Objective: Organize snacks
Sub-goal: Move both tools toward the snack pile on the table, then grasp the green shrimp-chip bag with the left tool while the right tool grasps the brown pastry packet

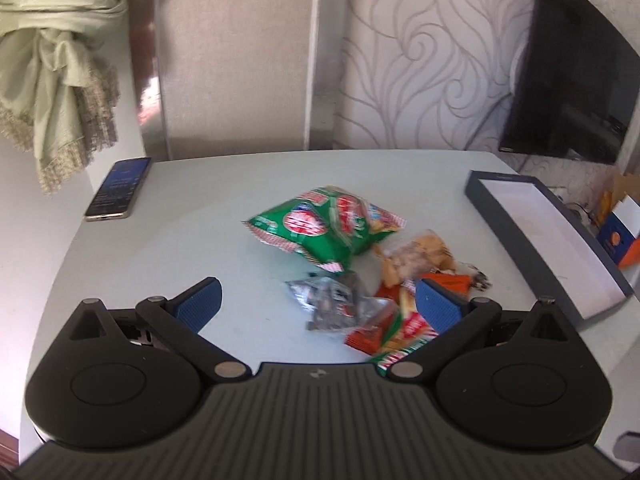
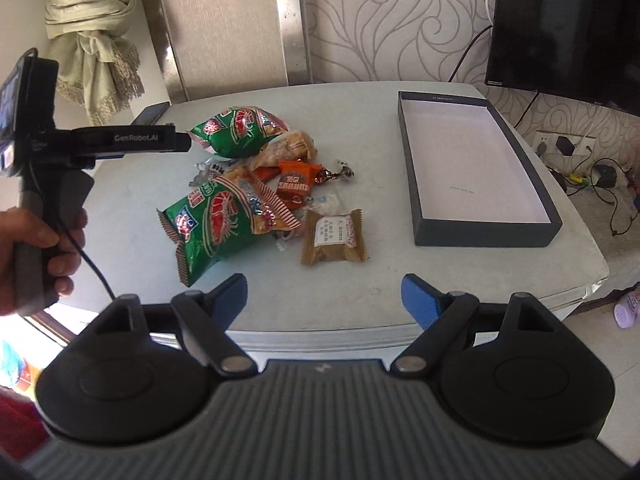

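Lying at the table's (image 2: 380, 280) far left corner, a phone (image 1: 120, 188) sits well apart from the snacks. The left gripper (image 1: 316, 306) hangs over the near part of the pile, its blue pads (image 1: 198, 304) spread wide and holding nothing; a silver packet (image 1: 340, 308) lies between them. In the right wrist view the same tool shows from the side, gripped by the person's left hand (image 2: 36, 252).

The snacks lie heaped mid-table. One green bag (image 2: 224, 224) lies near the front, a second green bag (image 2: 236, 130) farther back, with a clear bag of biscuits (image 2: 288, 148) and an orange packet (image 2: 296, 184) between and just beside them. A brown packet (image 2: 334, 236) lies flat at the pile's right edge.

The right gripper (image 2: 324, 298) hovers at the table's near edge, fingers wide apart and holding nothing.

The box (image 2: 484, 232), dark-walled and white inside, stands on the table's right side, apart from the pile. A TV (image 2: 568, 28) hangs on the wall beyond.
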Demonstrator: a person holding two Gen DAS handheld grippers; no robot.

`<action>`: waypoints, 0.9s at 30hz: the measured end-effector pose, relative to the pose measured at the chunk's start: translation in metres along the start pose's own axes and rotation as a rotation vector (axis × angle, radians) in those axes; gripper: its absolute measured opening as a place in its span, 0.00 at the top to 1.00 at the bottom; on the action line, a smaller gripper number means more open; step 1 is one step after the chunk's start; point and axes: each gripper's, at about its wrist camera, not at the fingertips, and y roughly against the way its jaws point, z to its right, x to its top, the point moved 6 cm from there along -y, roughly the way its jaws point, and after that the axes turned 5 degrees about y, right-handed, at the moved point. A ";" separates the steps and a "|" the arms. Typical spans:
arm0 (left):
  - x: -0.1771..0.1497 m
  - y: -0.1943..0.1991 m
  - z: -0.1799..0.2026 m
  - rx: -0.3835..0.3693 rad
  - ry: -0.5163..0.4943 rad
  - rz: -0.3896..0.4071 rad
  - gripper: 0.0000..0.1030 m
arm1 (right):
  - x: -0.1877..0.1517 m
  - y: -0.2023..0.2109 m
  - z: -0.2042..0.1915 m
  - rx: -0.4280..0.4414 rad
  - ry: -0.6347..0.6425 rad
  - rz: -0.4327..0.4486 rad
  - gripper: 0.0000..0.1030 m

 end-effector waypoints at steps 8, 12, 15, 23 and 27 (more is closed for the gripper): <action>-0.020 0.001 0.031 -0.028 -0.094 -0.016 0.00 | -0.008 0.002 0.004 -0.019 0.003 -0.007 0.17; -0.026 0.001 0.040 -0.055 -0.109 -0.019 0.00 | -0.011 0.001 0.004 -0.018 0.005 -0.014 0.17; -0.031 0.000 0.046 -0.050 -0.142 -0.013 0.00 | -0.012 -0.001 0.003 -0.016 0.014 -0.023 0.17; -0.049 -0.002 0.062 -0.080 -0.213 -0.018 0.00 | -0.012 -0.008 -0.001 0.033 0.024 -0.051 0.17; -0.053 -0.012 0.063 -0.072 -0.212 -0.038 0.00 | -0.011 -0.011 -0.005 0.054 0.041 -0.060 0.17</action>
